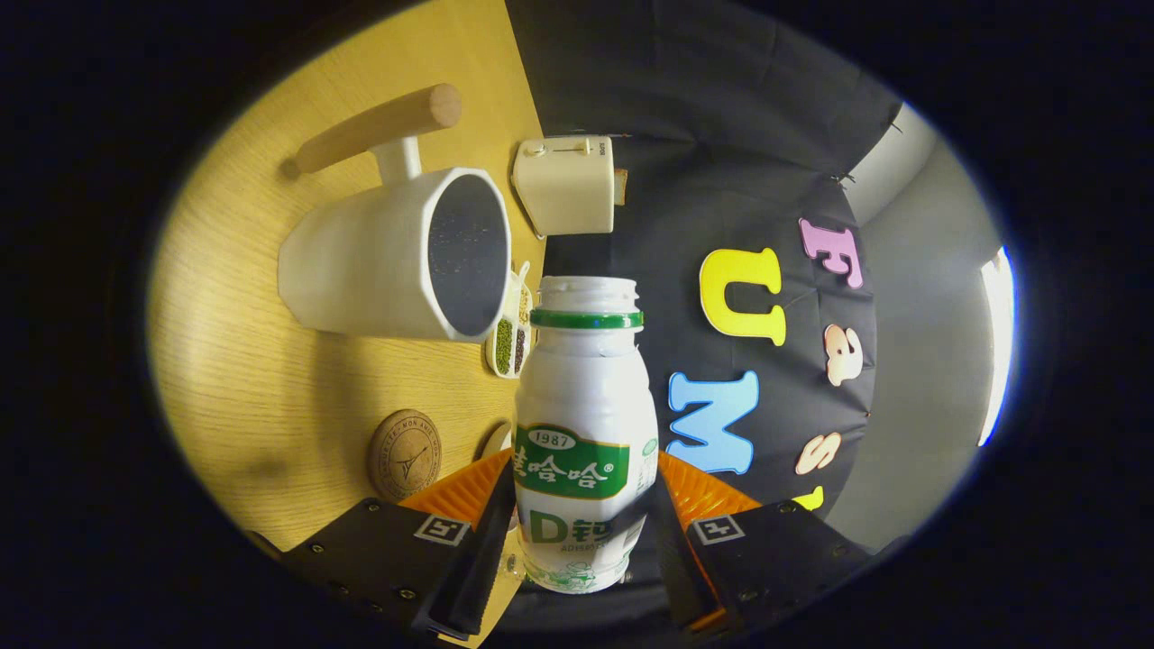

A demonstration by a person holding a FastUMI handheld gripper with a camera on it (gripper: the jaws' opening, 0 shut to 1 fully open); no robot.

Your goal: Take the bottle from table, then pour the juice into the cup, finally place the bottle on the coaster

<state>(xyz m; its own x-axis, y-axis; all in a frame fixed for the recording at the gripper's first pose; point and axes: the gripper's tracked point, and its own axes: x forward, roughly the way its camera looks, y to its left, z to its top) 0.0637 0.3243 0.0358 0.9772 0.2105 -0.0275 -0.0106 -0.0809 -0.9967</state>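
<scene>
Gripping the bottle [584, 433] between its 2 fingers, the gripper [581, 532] has it tilted beside the cup [397, 257]. We judge pouring is in hand. Next, we align the bottle's open neck over the cup's mouth; the coaster [404, 455] waits nearby.

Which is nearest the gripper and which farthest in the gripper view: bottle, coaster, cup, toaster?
1. Bottle: clamped between the fingers of the gripper.
2. Coaster: on the table just beyond one finger.
3. Cup: farther along the table, beside the bottle's mouth.
4. Toaster: farthest, against the booth wall.
</scene>
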